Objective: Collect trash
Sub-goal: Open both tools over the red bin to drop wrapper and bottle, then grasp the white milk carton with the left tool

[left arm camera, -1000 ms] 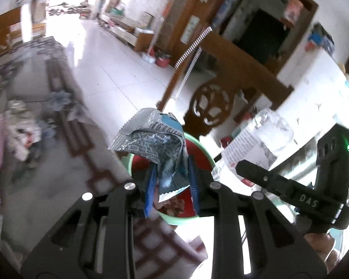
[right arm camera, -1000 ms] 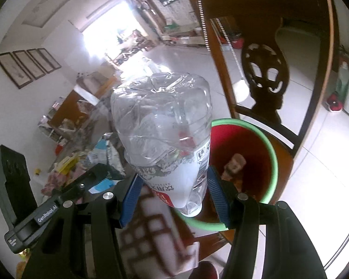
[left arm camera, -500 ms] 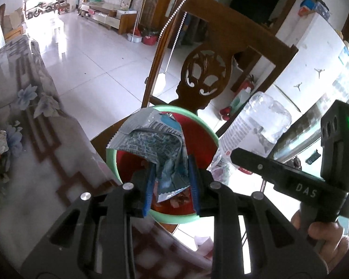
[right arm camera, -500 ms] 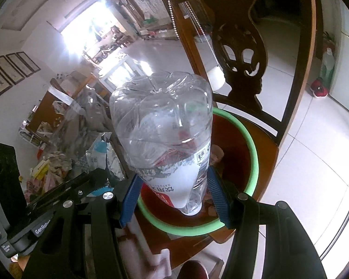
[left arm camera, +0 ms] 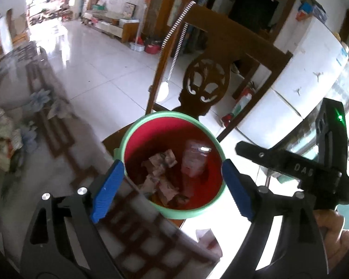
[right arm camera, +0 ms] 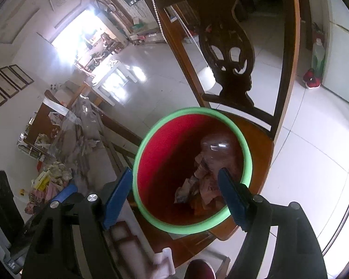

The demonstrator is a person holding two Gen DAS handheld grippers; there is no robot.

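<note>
With both claws hanging over the bin, the relation that matters now is behind them: remaining trash sits back on the bench, away from the bin, on the left claw's side.

Wooden chair (right arm camera: 249, 53): dark carved back splat, glossy brown seat, carries the bin. It stands just beside the bench (left arm camera: 46, 139), which has a glossy patterned cover with flowers and brown lattice.

Bin (left arm camera: 149, 123): round plastic bucket, red inside, mint-green rolled rim, upright on the chair seat. Bench edge overlaps its near rim in the left view.

Clear plastic bottle (right arm camera: 218, 148): inside the bin, against the wall away from the bench, crumpled and translucent; long axis looks roughly upright, slightly leaning.

Wrappers (left arm camera: 160, 174): crinkled foil or paper scraps on the bin floor, beside the bottle, toward the bench.

Left claw (left arm camera: 172, 186): released, blue ribbed pads spread wide and straddling the bin's near rim, nothing held.
Right claw (right arm camera: 176, 193): also released and empty, one pad outside the rim, the other over the interior.

Loose litter pile (right arm camera: 51, 174) on the bench, well apart from the bin. My read: left claw is nearer to it, so it should go first.
</note>
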